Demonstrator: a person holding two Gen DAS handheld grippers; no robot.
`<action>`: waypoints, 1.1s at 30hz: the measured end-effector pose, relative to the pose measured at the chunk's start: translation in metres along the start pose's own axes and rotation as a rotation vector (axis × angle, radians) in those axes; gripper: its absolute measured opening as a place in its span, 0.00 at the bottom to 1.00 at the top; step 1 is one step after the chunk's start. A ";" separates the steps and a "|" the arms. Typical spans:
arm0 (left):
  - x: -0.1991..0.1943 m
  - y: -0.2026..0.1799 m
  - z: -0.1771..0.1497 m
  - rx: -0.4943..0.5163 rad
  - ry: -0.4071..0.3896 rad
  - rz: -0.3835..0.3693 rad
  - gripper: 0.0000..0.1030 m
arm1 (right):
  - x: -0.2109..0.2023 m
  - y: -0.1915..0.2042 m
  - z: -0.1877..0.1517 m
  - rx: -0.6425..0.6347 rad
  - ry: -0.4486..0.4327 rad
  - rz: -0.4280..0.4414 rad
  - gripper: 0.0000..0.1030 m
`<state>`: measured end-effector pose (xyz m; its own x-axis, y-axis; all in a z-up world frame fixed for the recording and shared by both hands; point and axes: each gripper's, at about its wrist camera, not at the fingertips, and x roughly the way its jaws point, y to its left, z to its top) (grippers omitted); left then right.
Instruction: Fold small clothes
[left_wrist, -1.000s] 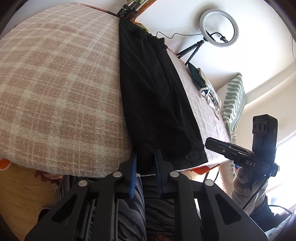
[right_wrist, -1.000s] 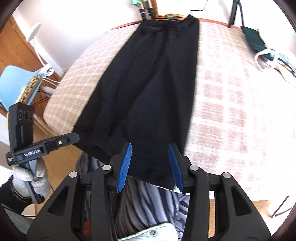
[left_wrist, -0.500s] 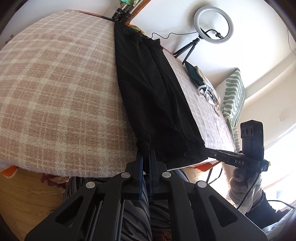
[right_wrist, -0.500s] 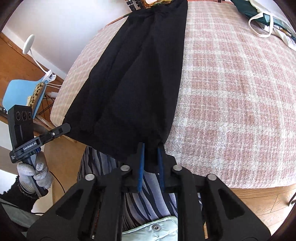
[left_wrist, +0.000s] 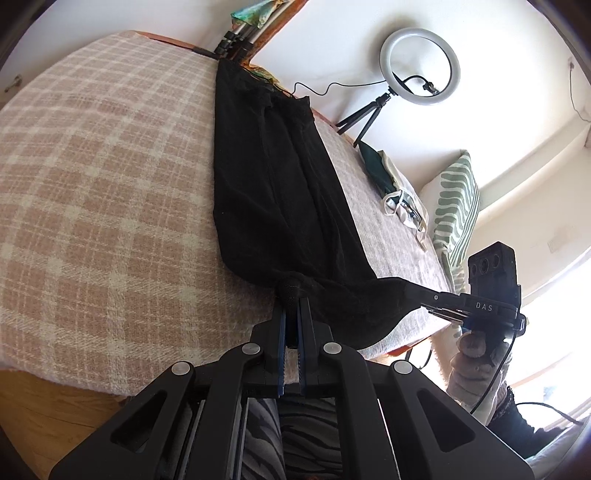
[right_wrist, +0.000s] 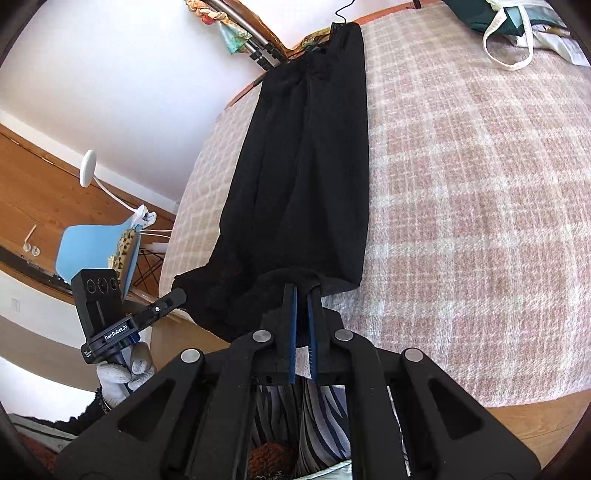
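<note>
- The bench (right_wrist: 480, 184) under its plaid cloth carries the black garment (right_wrist: 306, 166), laid out long — near hem at the front edge.
- My left claw (left_wrist: 293, 299) and right claw (right_wrist: 303, 291) are each clenched on a hem corner.
- I judge the lengthwise fold is starting — next, lift both corners evenly and carry them toward the far end.

Matt black cloth garment (left_wrist: 280, 206) on a rough woven plaid tablecloth (left_wrist: 103, 206); tongs (left_wrist: 293, 306) matt black plastic.

Black plastic left tongs (left_wrist: 291, 314) carry blue ribbed pads and round silver screws; the matching right tongs (right_wrist: 303, 299) look alike. Knitted grey-white gloves cover both hands (right_wrist: 122, 373), at eight o'clock there. Zebra-striped trousers (left_wrist: 310, 432) below.
</note>
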<state>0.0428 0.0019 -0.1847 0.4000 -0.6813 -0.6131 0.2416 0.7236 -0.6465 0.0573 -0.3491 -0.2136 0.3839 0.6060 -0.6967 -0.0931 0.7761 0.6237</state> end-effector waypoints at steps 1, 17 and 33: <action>0.001 -0.001 0.006 0.004 -0.010 0.001 0.03 | -0.004 0.000 0.008 -0.008 -0.010 -0.001 0.06; 0.050 0.009 0.100 0.039 -0.087 0.091 0.03 | 0.036 -0.015 0.114 0.015 -0.067 -0.087 0.06; 0.061 0.027 0.121 -0.001 -0.097 0.135 0.12 | 0.062 -0.025 0.143 -0.009 -0.029 -0.158 0.12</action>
<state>0.1808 -0.0071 -0.1846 0.5123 -0.5637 -0.6479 0.1789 0.8080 -0.5614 0.2148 -0.3558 -0.2217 0.4208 0.4712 -0.7752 -0.0381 0.8629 0.5039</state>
